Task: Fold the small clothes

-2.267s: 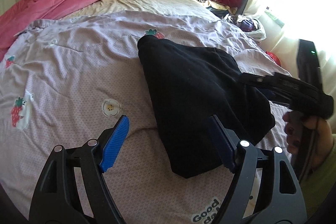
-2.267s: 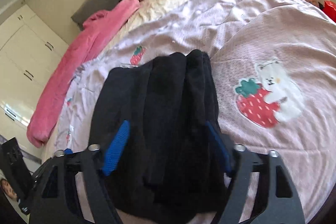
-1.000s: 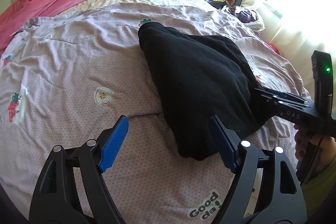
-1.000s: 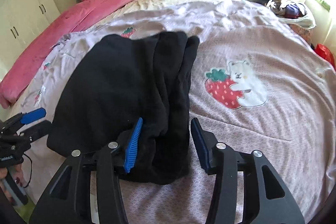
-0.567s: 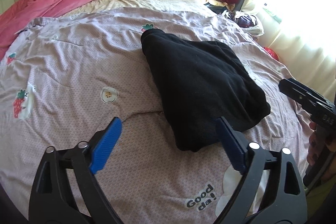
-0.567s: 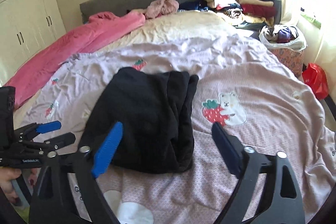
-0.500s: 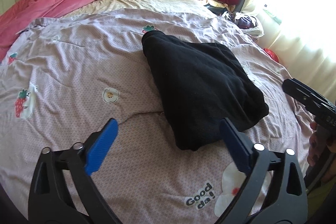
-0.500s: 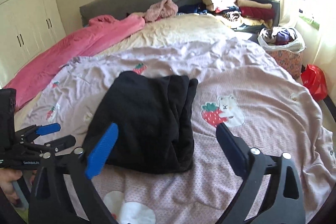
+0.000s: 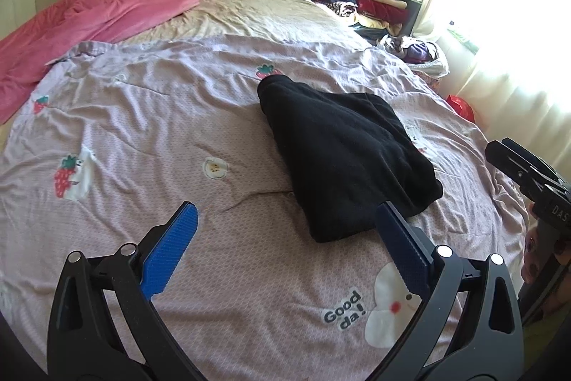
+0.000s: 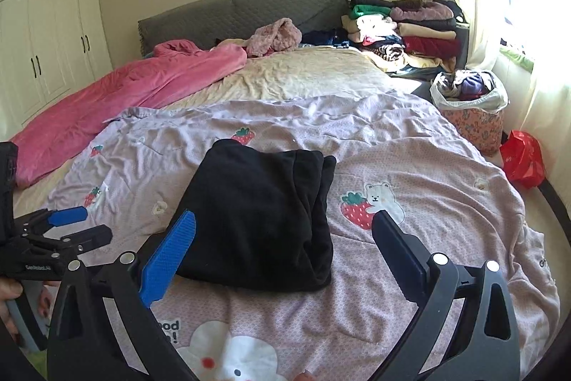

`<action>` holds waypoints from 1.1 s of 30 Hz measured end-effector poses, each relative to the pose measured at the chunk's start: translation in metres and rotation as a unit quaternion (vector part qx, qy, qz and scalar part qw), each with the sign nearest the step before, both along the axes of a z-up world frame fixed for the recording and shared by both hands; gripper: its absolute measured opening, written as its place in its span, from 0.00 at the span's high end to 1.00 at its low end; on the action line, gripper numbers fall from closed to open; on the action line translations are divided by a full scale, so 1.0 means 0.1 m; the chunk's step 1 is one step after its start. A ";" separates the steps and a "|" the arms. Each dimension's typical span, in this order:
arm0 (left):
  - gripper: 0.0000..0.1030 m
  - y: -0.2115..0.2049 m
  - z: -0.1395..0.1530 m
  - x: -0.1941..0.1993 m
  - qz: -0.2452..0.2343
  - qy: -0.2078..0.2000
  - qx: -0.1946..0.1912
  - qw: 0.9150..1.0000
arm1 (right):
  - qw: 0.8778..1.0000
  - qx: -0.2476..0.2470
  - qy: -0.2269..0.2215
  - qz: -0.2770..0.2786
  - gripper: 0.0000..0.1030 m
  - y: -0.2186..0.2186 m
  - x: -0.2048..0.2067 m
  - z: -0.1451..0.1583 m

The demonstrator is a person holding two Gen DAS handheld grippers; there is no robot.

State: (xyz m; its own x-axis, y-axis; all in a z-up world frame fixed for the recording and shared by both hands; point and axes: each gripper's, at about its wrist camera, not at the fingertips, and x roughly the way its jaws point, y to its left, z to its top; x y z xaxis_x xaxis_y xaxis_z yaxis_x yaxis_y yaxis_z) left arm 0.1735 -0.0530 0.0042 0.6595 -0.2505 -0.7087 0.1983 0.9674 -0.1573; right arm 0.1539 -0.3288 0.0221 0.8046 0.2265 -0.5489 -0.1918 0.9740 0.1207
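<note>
A: Garment (image 10: 264, 216) first: black, folded into a thick packet, lying on the quilt (image 9: 178, 131) near the foot of the bed, just beyond both tools. Nothing grips it.

B: And the jaws?

A: Left gripper (image 9: 285, 249) stands wide, with only quilt between its pads and the packet's near corner just past its right pad. Right gripper (image 10: 285, 252) is opening and already wide; nothing is pressed between its pads either, though the packet's near edge lies in line with the gap.

B: So what could spoil it?

A: The nearest risk, I'd say, is a pad catching that near edge if either tool dips or swings low. The fabric looks soft and fleecy, so a snag could drag the top layer and undo the fold.

B: Anything further along?

A: The right side shows several stacked layers (image 10: 317, 188) with rounded edges. They look springy, and I'd judge they could creep open by themselves, as nothing weighs them down. The quilt beneath is rumpled too, so a lift from one corner alone may let the packet sag and slide apart.

B: And beyond that?

A: The clothes pile (image 10: 403, 31) sits far off at the head of the bed. Carrying a loose packet that way with one thin pinch could spill it.
</note>
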 end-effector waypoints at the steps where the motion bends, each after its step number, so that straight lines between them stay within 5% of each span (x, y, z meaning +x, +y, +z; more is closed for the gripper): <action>1: 0.09 0.03 0.03 -0.05 0.001 -0.004 -0.001 1.000 | 1.000 0.001 -0.002 -0.001 0.04 0.01 -0.03 0.01; 16: 0.09 0.42 0.33 -0.73 0.012 -0.046 -0.006 0.999 | 0.999 -0.021 -0.032 0.001 0.04 0.24 -0.68 0.16; 33: 0.09 0.60 -0.04 -1.25 0.033 -0.030 0.004 0.999 | 0.998 -0.044 0.016 -0.034 0.04 0.34 -1.21 -0.29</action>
State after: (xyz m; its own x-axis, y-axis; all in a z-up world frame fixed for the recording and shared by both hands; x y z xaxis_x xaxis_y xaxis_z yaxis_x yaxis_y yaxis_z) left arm 0.0484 0.0068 0.0004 0.7163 -0.1991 -0.6688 0.1421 0.9800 -0.1395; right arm 0.0328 -0.2945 -0.0069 0.7977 0.1216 -0.5906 -0.1220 0.9917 0.0394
